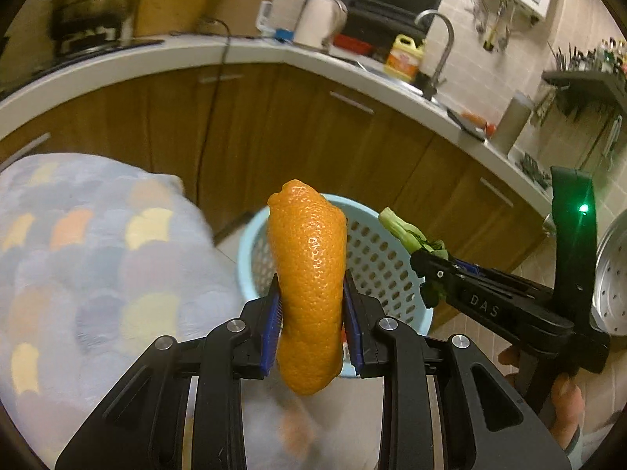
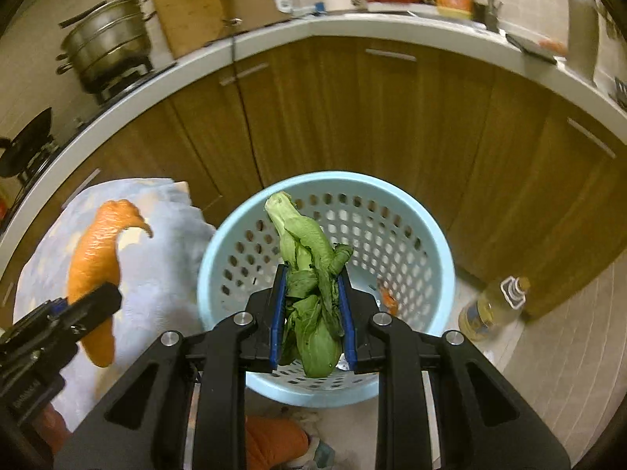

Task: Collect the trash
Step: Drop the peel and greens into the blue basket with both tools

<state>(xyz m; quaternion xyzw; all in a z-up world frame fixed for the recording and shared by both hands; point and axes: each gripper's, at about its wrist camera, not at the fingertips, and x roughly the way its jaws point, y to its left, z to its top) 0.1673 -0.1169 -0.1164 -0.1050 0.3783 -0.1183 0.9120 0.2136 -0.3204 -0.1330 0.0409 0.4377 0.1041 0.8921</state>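
Left wrist view: left gripper (image 1: 311, 309) clamped on a long strip of orange peel (image 1: 309, 286), peel standing upright between the blue pads (image 1: 270, 333) and poking out above and below them. Just behind it, a light-blue perforated basket (image 1: 376, 258) on the floor in front of wooden cabinets (image 1: 274, 129). Off to the right, right gripper (image 1: 427, 270) pinching a wilted green vegetable (image 1: 403, 231), its pale stalk end over the basket rim. To the left, a patterned cloth (image 1: 90, 258).

Right wrist view: right gripper (image 2: 311, 313) pressed onto the green vegetable (image 2: 309, 286), held directly above the open basket (image 2: 431, 258); a small orange scrap (image 2: 388, 299) lying inside near the bottom. At the left edge, left gripper (image 2: 90, 305) gripping the orange peel (image 2: 96, 262) over the patterned cloth (image 2: 164, 274), beside the basket rather than above it. Right of the basket, an oil bottle (image 2: 490, 309) on the tiled floor (image 2: 560, 352)
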